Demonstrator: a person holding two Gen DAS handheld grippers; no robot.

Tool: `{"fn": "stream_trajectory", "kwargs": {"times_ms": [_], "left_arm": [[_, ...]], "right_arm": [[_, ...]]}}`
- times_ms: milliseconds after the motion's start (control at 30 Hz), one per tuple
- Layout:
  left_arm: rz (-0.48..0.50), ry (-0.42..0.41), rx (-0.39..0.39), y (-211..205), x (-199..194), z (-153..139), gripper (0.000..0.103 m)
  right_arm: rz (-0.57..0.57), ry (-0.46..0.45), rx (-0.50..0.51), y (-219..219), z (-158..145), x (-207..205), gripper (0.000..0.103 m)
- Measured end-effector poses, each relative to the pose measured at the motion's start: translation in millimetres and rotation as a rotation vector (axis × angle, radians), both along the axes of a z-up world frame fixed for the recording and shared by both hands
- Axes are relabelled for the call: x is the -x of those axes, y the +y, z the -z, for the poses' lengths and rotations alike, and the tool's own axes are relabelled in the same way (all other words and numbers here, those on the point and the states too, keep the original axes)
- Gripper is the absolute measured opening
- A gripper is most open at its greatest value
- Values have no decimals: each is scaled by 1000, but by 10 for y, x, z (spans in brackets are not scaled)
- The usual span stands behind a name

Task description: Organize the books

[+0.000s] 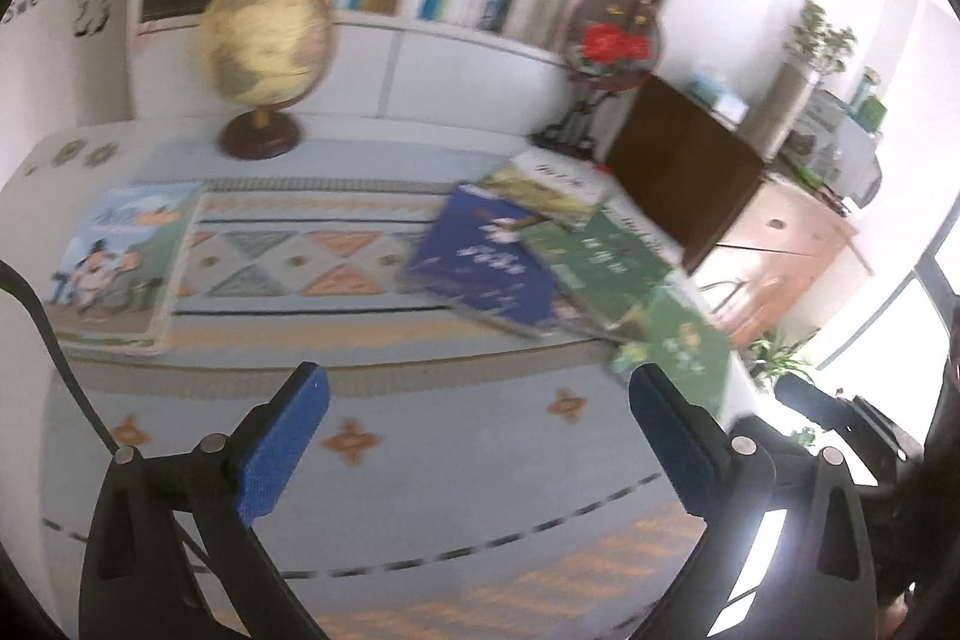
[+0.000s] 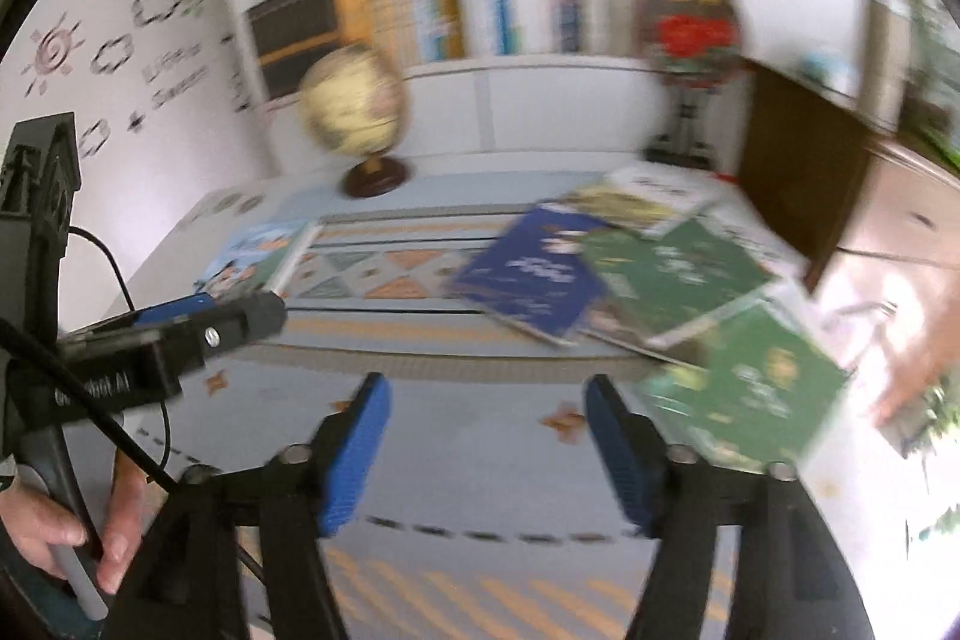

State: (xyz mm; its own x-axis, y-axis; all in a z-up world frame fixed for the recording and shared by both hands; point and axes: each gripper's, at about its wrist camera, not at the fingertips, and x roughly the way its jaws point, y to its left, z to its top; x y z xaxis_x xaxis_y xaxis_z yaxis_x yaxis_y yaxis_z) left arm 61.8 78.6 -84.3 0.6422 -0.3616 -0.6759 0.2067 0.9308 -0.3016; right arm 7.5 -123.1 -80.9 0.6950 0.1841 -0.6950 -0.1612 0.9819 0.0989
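Right wrist: wall lettering (too blurred), book titles unreadable.

Empty, wide-apart fingers above scattered books

White bookshelf against a white wall with decals, wooden cabinet at right, bright window beyond it.

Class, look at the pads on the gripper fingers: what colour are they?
Blue, on black fingers; the left gripper shows its pads best in the left wrist view.
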Motion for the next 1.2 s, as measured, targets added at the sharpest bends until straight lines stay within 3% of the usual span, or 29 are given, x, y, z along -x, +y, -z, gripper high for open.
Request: {"fn": "stream_trajectory", "kwargs": {"times_ms": [133, 333, 467, 667, 800, 1100, 1200], "left_arm": [[84, -25, -39, -414, -88, -153, 101], [173, -35, -80, -783, -516, -144, 102], [190, -21, -86, -861, -1007, -88, 102], [229, -29, -138, -839, -1807, -65, 102], [262, 29, -154, -924, -2349, 97, 102], [211, 173, -101, -1286, -3447, 878, 102], [197, 222, -55, -1386, -3812, 1151, 102]], "right_arm": [[112, -33, -38, -575, -128, 161, 78], [239, -42, -88, -1101, -235, -17, 78], [263, -1, -83, -1212, -162, -370, 78], [301, 29, -44, -1208, 6, -1209, 78], [341, 58, -101, -1271, 165, -1664, 78], [327, 169, -173, -1385, 743, -2887, 77], [321, 195, -189, -1413, 982, -3229, 56]]}}
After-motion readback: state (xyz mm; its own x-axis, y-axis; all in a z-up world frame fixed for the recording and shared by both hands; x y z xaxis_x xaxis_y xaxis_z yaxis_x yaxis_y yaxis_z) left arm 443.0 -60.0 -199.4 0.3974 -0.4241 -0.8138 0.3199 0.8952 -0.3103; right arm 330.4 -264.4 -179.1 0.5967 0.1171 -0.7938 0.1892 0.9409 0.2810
